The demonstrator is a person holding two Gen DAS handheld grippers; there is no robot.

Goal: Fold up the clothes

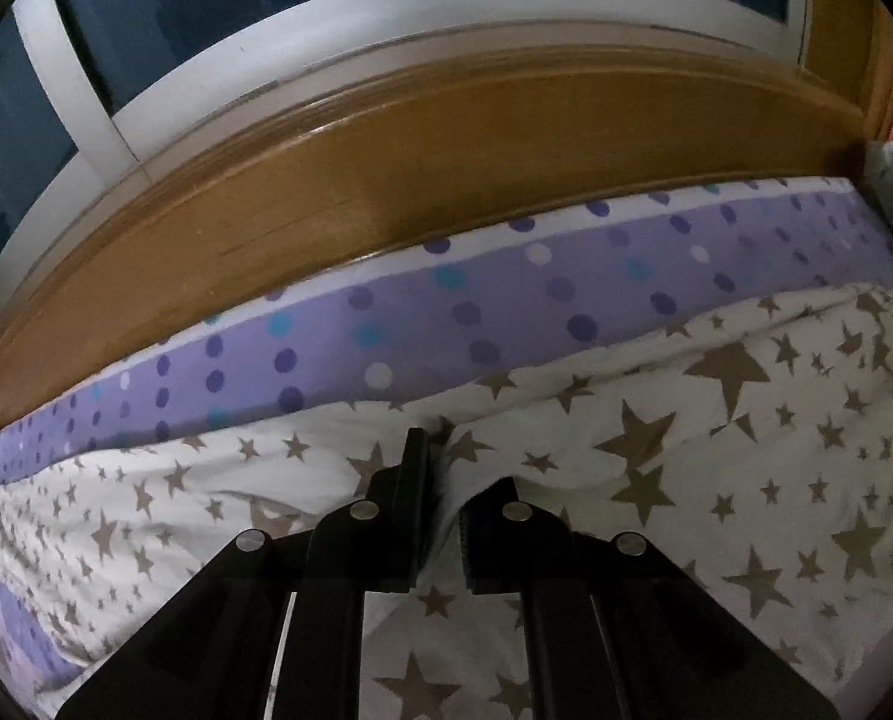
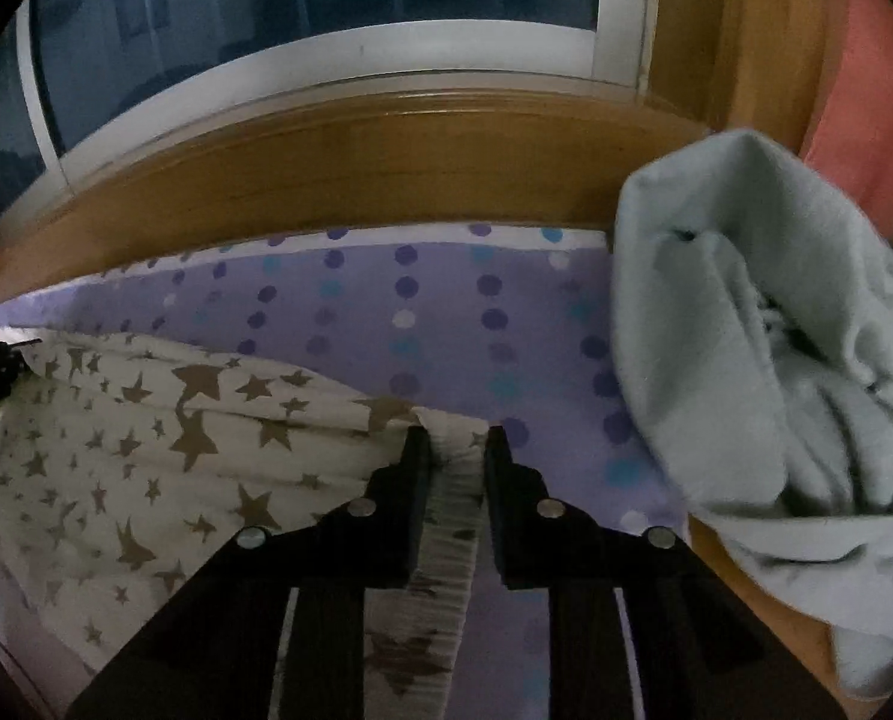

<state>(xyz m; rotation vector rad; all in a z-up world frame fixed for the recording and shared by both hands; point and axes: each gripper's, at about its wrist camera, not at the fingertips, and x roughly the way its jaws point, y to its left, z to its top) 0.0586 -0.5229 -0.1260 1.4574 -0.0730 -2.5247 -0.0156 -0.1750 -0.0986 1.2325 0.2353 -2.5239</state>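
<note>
Left wrist view first: the left gripper [image 1: 440, 468] is pointing down at the white star-print garment [image 1: 656, 480], which is spreading from nine o'clock across to three o'clock and filling the lower half. Its jaws are sitting nearly together, clenched, with a fold of the starry cloth bunching up between them. Beyond the garment, toward twelve o'clock, the purple dotted bedsheet [image 1: 506, 300] is running as a band, and past that the wooden ledge [image 1: 446, 168] and the white window frame [image 1: 206, 84] are curving overhead.

Right wrist view next: the right gripper [image 2: 455, 450] is straddling a ribbed edge of the star-print garment [image 2: 146, 450], the strip running up between the fingers; the jaws are standing narrowly apart, and I cannot tell whether the pads are pressing on it. The rest of the garment is lying out toward nine o'clock on the bedsheet. At three o'clock a pale green fleece [image 2: 776, 330] is lying crumpled in a heap.
</note>
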